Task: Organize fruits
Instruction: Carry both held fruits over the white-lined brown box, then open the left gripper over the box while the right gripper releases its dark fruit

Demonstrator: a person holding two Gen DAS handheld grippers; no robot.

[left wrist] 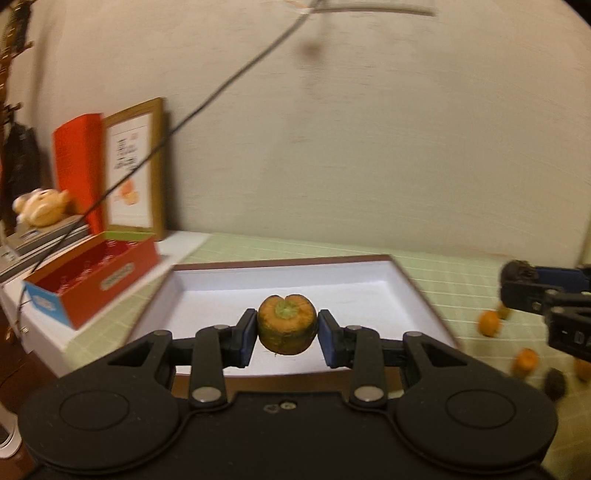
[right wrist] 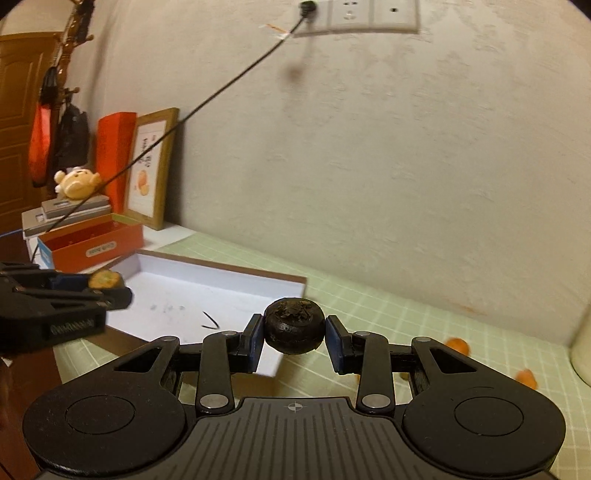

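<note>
From my feed I see a plain off-white wall with a faintly mottled surface filling most of the view. High on it sits a white socket panel, with a black cable plugged in and running down to the left. The table is covered by a pale green checked cloth. At the far left corner a wooden picture frame leans against the wall beside an upright red folder. A plush toy rests on stacked books. Further left I make out a brown wooden door and a coat rack hung with red and black bags. The light is dim and warm.
</note>
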